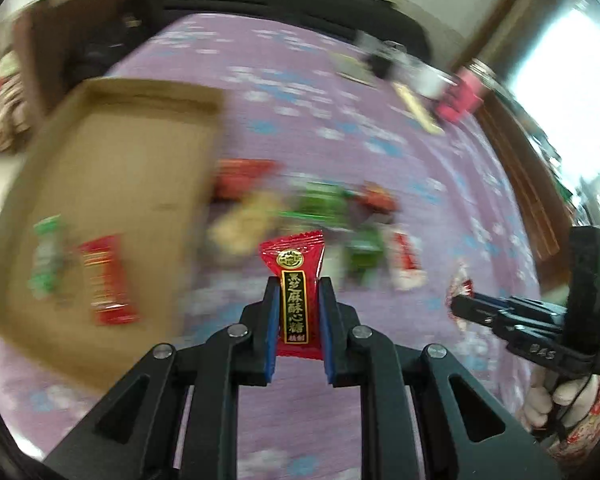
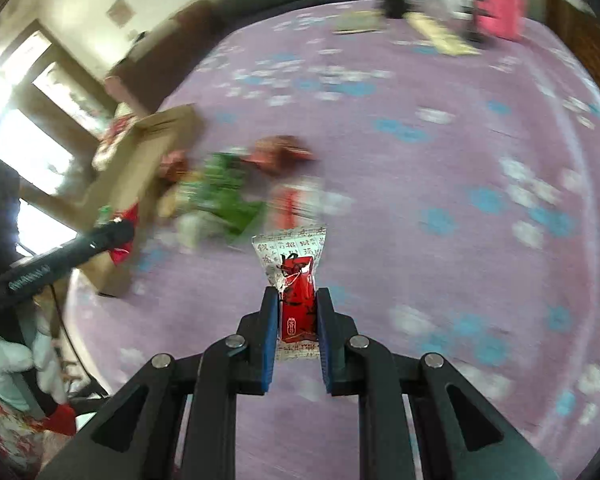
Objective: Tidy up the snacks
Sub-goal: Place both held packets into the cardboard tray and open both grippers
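My left gripper (image 1: 298,286) is shut on a red candy with a black and gold label (image 1: 294,276), held above the purple flowered cloth (image 1: 300,92). My right gripper (image 2: 297,294) is shut on a white and red candy (image 2: 295,280); it also shows at the right of the left wrist view (image 1: 458,304). A shallow cardboard box (image 1: 139,152) lies to the left and holds a green snack (image 1: 45,260) and a red snack (image 1: 105,280). A blurred pile of red, green and tan snacks (image 1: 320,208) lies on the cloth right of the box (image 2: 147,152).
At the far edge of the cloth stand a pink box (image 1: 460,98), a long yellow packet (image 1: 418,110) and dark items (image 1: 380,60). A wooden edge (image 1: 516,176) runs along the right. The person's sleeve shows in the right wrist view (image 2: 15,364).
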Demonstrator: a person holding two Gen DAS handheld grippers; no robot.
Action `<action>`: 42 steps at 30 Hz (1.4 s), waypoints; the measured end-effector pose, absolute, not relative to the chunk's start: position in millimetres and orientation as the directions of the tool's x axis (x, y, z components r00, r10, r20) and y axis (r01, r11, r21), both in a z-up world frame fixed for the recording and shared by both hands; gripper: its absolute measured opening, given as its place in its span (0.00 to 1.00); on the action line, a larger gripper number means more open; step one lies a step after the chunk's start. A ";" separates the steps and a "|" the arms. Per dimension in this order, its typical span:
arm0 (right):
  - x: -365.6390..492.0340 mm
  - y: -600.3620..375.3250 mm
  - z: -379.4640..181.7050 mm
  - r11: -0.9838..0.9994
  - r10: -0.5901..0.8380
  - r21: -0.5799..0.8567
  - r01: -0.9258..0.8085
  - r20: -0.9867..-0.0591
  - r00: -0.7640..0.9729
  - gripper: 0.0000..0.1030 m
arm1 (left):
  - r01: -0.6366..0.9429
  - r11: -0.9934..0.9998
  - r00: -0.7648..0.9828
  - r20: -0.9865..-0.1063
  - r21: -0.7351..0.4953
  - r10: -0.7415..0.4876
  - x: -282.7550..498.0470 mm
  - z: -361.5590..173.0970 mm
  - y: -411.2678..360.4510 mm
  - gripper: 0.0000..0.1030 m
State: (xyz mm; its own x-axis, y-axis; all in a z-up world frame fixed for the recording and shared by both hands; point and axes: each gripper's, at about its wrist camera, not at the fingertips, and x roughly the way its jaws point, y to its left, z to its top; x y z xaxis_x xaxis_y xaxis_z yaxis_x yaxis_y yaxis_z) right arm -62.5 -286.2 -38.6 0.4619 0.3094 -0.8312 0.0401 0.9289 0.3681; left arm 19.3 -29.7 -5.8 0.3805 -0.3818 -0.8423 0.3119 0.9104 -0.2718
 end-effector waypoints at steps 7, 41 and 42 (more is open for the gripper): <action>11.3 -161.3 -19.2 0.903 0.429 0.392 -0.175 -0.810 0.400 0.16 | 0.114 0.969 0.446 -0.860 -0.220 -0.248 31.6 -12.0 76.7 0.19; 76.1 -11.7 -6.7 0.946 0.298 0.181 -0.270 -0.818 0.492 0.23 | -0.036 0.907 0.642 -0.705 -0.421 -0.301 25.1 48.7 182.4 0.70; 76.2 -22.3 -4.9 0.948 0.306 0.214 -0.237 -0.824 0.478 0.23 | 0.001 0.906 0.641 -0.695 -0.423 -0.326 24.6 49.0 177.2 0.70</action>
